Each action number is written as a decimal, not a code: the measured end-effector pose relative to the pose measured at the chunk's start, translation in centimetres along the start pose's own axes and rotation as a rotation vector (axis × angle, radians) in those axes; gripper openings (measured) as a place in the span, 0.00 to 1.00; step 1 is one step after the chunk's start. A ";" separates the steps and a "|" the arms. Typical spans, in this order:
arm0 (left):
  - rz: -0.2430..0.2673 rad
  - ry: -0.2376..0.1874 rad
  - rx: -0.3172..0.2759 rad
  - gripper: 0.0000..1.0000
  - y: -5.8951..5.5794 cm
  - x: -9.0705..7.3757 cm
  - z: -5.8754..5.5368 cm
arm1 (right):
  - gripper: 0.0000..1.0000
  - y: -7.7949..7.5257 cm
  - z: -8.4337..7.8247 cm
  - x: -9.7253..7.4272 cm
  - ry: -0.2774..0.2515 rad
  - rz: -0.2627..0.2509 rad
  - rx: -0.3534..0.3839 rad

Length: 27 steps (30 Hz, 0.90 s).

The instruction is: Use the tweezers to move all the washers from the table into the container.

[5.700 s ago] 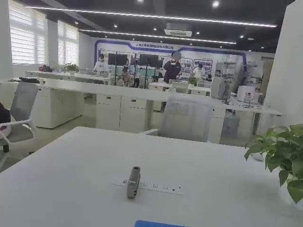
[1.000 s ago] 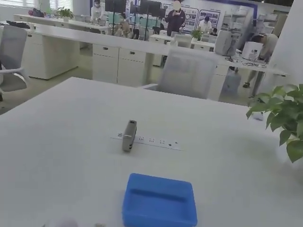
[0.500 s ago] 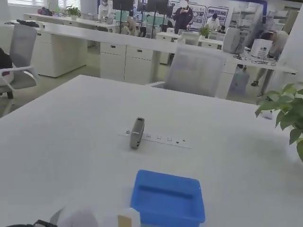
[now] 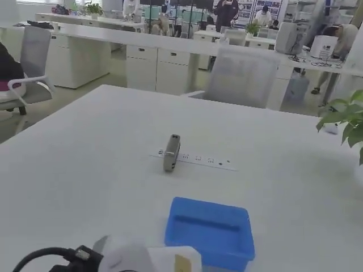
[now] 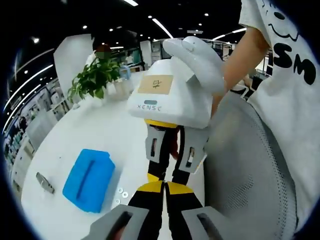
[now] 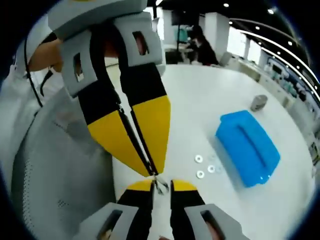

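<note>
Blue container [image 6: 247, 147] with washers [image 6: 200, 174] loose just beside it on the counter [image 6: 200, 100]; left gripper [image 6: 150, 170] clenches tweezers [image 6: 141, 150], tip between right gripper [image 6: 161, 186] fingers [image 6: 141, 186] (grip unclear), likely readying the tool before lowering onto a washer.

Tweezers [image 6: 141, 147] are thin and dark, clamped lengthwise between the yellow left tongs [image 6: 152, 172]. The tip pokes into the narrow gap of the right tongs [image 6: 161, 186], can't tell if those actually pinch it. A few small silvery washers [image 6: 200, 174] lie flat in a loose cluster on the white bench [image 6: 200, 100], just beside one long edge of the container [image 6: 247, 147], not touching it. That one's a blue rectangular tray, open side up.
</note>
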<state>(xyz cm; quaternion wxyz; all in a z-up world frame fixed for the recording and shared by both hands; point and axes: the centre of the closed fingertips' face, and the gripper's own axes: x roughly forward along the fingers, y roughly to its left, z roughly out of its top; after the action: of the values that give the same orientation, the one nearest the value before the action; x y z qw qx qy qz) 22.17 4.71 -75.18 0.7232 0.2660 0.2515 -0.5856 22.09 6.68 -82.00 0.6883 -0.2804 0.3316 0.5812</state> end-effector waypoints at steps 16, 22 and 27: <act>0.323 -0.135 -0.405 0.19 2.2 -2.7 -1.8 | 0.01 -0.7 0.2 -0.5 -0.028 -0.045 0.065; 0.639 -0.125 -0.469 0.43 3.8 -7.2 -5.5 | 0.02 -2.6 1.9 -1.4 -0.089 -0.061 0.161; 0.784 -0.155 -0.554 0.69 4.3 -8.7 -6.9 | 0.02 -4.5 3.1 -1.3 -0.124 -0.083 0.213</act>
<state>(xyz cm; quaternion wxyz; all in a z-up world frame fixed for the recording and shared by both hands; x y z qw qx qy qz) 24.39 16.31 -74.00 0.9495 0.0938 0.2243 -0.1982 26.80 7.52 -79.05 0.7567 -0.1828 0.3365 0.5299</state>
